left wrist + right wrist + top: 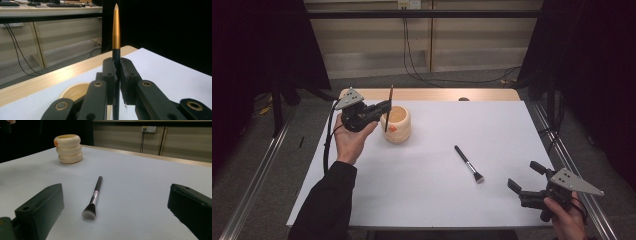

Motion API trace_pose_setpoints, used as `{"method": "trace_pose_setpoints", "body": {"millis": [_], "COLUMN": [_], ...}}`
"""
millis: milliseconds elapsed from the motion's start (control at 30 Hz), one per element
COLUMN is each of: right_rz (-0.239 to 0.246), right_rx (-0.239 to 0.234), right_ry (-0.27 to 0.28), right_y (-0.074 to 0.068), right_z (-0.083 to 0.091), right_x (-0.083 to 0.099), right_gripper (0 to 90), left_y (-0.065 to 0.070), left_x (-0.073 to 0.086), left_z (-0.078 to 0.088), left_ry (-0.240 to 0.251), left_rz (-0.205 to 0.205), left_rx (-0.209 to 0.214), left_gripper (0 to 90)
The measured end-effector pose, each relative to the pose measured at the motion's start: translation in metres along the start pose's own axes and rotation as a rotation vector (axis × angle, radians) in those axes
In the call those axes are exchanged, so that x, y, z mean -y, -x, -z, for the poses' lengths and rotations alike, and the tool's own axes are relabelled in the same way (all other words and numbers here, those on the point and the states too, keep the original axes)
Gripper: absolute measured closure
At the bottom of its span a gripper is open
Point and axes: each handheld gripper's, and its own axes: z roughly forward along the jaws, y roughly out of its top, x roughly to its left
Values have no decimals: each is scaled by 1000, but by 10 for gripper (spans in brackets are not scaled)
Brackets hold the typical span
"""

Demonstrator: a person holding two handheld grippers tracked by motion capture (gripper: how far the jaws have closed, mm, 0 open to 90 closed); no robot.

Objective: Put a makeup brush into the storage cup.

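My left gripper point(384, 106) is shut on a slim upright brush point(389, 107) with a dark handle and a gold ferrule point(116, 30). It holds the brush just left of a cream ribbed cup point(397, 124) at the back left of the white table. The cup's rim point(75, 91) lies below the jaws in the left gripper view. A black makeup brush point(469, 163) with a silver ferrule lies flat in the middle right. My right gripper point(527, 176) stands open near the front right corner, and the brush point(93, 196) lies ahead between its jaws without touching them.
The white sheet point(437, 200) covers a wooden table whose bare strip point(432, 94) runs along the far edge. Black curtains hang on both sides. Cables trail on the floor behind. The cream cup point(68, 148) stands far off in the right gripper view.
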Motion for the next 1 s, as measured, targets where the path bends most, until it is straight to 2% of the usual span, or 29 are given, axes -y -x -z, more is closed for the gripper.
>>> {"method": "trace_pose_setpoints", "body": {"millis": [267, 367, 400, 467, 500, 533, 600, 633, 833, 867, 1000], "right_rz": [2, 0, 0, -2, -2, -3, -3, -3, -4, -2, -4], "right_rx": [-1, -1, -1, -1, 0, 0, 0, -1, 0, 4, 10], "right_ry": [1, -1, -1, -2, 0, -1, -2, -2, -2, 0, 1], "right_y": [0, 0, 0, 0, 1, 1, 0, 0, 0, 1, 1], "right_z": [0, 0, 0, 0, 0, 0, 0, 0, 0, 0, 0], "right_x": [0, 0, 0, 0, 0, 0, 0, 0, 0, 0, 0], "right_gripper": [0, 0, 0, 0, 0, 0, 0, 0, 0, 0, 0], "left_y": [-1, -2, -4, -7, -8, -10, -11, -14, -17, -17, -20], "left_x": [-11, -15, -16, -18, -19, -19, -20, -21, -24, -24, -22], "left_z": [-11, -15, -16, -18, -18, -19, -20, -21, -25, -27, -33], "left_ry": [9, -1, 13, 17, 6, 17, 15, 29, 22, 32, 36], "left_rz": [-7, -23, -20, -15, -21, -16, -16, -14, -8, -8, -7], "left_rx": [-3, -16, -5, -9, -25, -13, -38, -26, -41, -30, -35], "left_gripper": [835, 835, 835, 835, 835, 835, 835, 835, 835, 835, 835]}}
